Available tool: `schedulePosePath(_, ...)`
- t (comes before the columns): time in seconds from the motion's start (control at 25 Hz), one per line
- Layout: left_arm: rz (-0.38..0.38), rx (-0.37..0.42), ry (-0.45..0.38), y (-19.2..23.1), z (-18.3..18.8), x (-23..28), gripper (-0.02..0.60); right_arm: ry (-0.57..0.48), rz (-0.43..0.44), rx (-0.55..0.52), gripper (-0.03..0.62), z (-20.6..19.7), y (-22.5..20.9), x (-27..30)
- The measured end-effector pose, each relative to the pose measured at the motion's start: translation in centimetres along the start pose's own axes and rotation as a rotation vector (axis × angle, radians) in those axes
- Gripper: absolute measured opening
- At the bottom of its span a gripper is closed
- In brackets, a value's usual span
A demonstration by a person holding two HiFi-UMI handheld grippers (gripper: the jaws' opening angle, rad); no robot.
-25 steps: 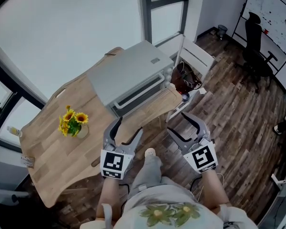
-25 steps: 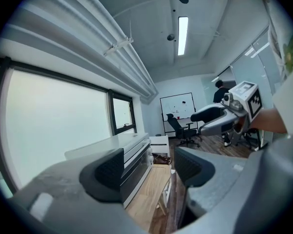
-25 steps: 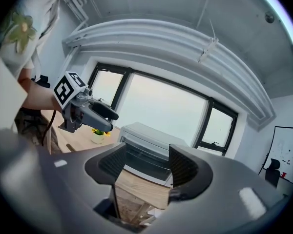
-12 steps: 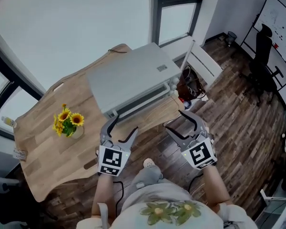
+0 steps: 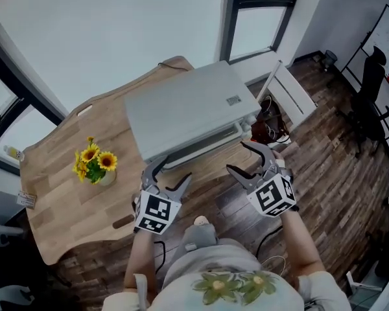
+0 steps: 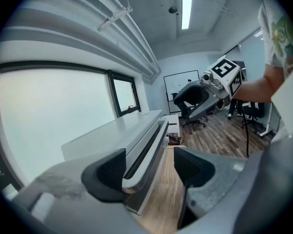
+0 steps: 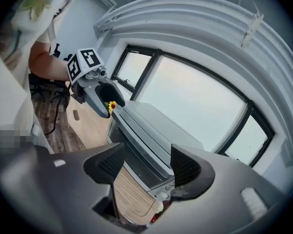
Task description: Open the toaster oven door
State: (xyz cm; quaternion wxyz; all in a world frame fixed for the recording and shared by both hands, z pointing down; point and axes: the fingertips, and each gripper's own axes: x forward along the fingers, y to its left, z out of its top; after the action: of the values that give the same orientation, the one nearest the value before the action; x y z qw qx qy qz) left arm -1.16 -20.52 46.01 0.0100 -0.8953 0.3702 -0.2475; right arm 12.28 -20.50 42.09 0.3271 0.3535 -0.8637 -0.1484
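Observation:
A grey toaster oven (image 5: pixel 188 112) stands on the wooden table (image 5: pixel 71 206), its door (image 5: pixel 201 149) shut and facing me. My left gripper (image 5: pixel 170 173) hovers just before the door's left end, open with nothing between its jaws. My right gripper (image 5: pixel 241 158) hangs off the door's right end near the knobs, its jaws wide open and empty. In the left gripper view the oven's door handle (image 6: pixel 147 143) runs away between the open jaws of the left gripper (image 6: pixel 149 167). The right gripper view looks past the right gripper (image 7: pixel 146 165) at the oven front (image 7: pixel 146 135).
A small vase of sunflowers (image 5: pixel 94 166) sits on the table left of the oven. Beyond the oven's right end lie a white chair (image 5: pixel 288 89) and a dark bag (image 5: pixel 272 127) on the wood floor. An office chair (image 5: pixel 375 83) stands far right.
Both grippers have come forward, closer to the oven's front. The head view has swung so that the oven sits more central.

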Motion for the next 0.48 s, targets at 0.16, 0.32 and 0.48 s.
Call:
schedulePosePath(0.16, -0.015, 0.006, 0.042, 0.1, -0.6, 1.1, 0.318, 0.047, 0.054, -0.061, 0.298, -1.4, -0.1, 2.3)
schedulePosePath(0.32, -0.029, 0.008, 0.069, 0.4, -0.9, 1.8, 0.318, 0.076, 0.098, -0.104, 0.298, -2.3, -0.1, 4.4)
schedulePosePath(0.48, -0.032, -0.002, 0.085, 0.6, -1.6, 2.4, 0.318, 0.095, 0.138, -0.134, 0.299, -3.1, 0.2, 6.0)
